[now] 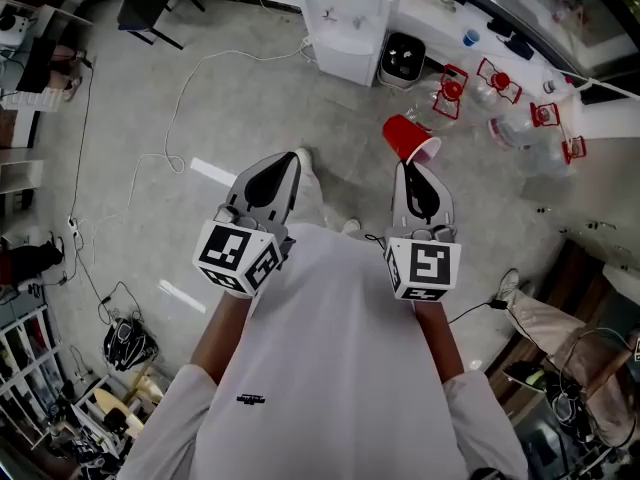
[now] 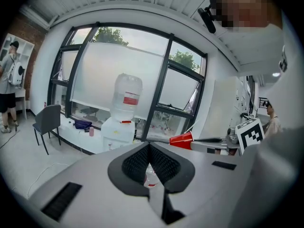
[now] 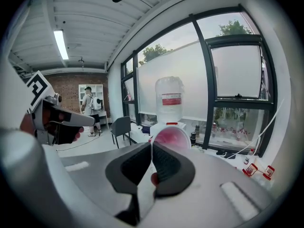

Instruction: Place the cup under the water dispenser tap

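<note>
The red cup is clamped by its rim between the jaws of the right gripper, and it juts out past the tips with its mouth turned back toward the claw. The water dispenser, topped by its bottle, is seen well ahead of that claw, beyond the cup. The left gripper is held alongside, its jaws pressed together with nothing gripped.
</note>
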Tool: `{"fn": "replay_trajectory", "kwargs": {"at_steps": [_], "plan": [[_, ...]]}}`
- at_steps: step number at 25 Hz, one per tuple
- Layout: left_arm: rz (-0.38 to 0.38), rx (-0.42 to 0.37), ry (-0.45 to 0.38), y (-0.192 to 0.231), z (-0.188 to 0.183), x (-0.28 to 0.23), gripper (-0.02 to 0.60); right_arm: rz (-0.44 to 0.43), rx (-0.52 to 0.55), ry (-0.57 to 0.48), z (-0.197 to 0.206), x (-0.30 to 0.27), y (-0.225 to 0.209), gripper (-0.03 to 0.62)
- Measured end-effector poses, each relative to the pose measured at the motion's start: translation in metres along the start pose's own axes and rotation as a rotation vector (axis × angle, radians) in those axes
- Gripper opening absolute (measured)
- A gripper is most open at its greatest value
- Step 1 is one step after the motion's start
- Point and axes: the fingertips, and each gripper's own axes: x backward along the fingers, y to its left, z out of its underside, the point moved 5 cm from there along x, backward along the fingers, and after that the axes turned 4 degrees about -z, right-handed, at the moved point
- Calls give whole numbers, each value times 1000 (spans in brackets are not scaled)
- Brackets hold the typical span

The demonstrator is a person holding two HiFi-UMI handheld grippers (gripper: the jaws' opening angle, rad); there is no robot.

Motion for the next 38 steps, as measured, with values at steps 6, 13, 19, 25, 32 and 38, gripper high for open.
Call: {"fn": "replay_trajectory", "kwargs": {"at_steps": [6, 13, 19, 25, 32, 38], "plan": [[29, 29, 17, 52, -17, -35, 0, 9, -21, 21, -21, -57, 13, 23], [84, 39, 26, 111, -49, -78, 0, 50, -14, 40, -49, -129, 23, 21], [141, 26, 36, 161, -81, -115, 0, 115, -53, 60, -65, -182, 20, 23], [205, 7, 64, 183, -95, -146, 0, 157, -57, 84, -71, -217, 14, 21], [203, 4, 86, 179, -101, -174, 0, 138, -35, 107, -73, -237, -8, 21], [170, 16, 94, 172, -104, -182, 0, 109, -48, 126, -71, -246, -24, 22]]}}
